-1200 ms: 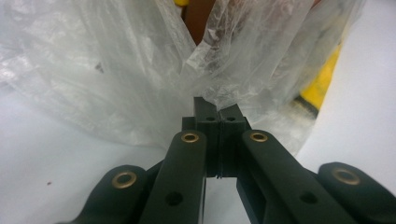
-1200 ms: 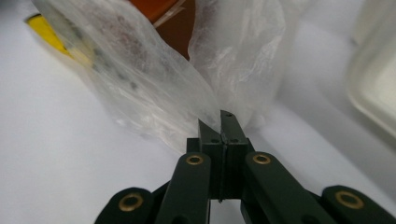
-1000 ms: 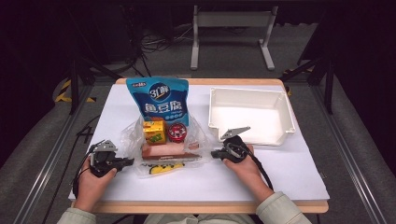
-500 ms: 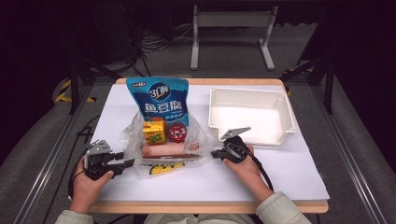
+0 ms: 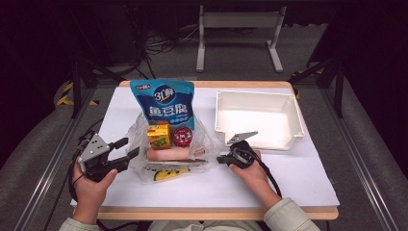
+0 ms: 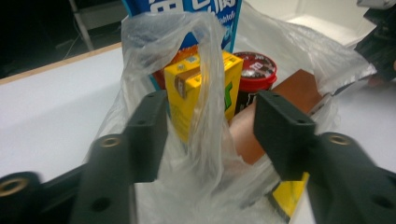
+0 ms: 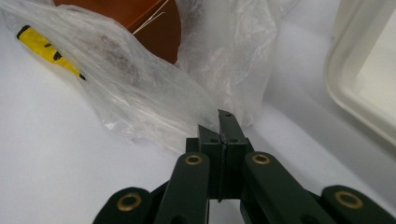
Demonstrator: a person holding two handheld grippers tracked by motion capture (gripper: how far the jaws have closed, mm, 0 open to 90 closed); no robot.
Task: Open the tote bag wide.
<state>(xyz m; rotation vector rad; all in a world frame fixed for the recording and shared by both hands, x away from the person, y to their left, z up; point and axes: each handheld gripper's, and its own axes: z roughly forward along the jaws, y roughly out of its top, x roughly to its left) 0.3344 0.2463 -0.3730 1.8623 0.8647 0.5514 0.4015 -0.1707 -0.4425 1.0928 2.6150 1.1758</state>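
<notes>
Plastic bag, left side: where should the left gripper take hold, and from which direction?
Take the gathered upright fold of the plastic bag, coming level from the bag's left end. The left gripper is open with that fold standing between its jaws, ahead of the yellow carton; the film looks thin enough to pinch.

the plastic bag (image 5: 168,154) lies on the table (image 5: 298,178) left of the tray (image 5: 257,118), holding a carton (image 5: 159,134) beside a cup (image 5: 182,136), with the pouch (image 5: 164,102) behind them.
</notes>
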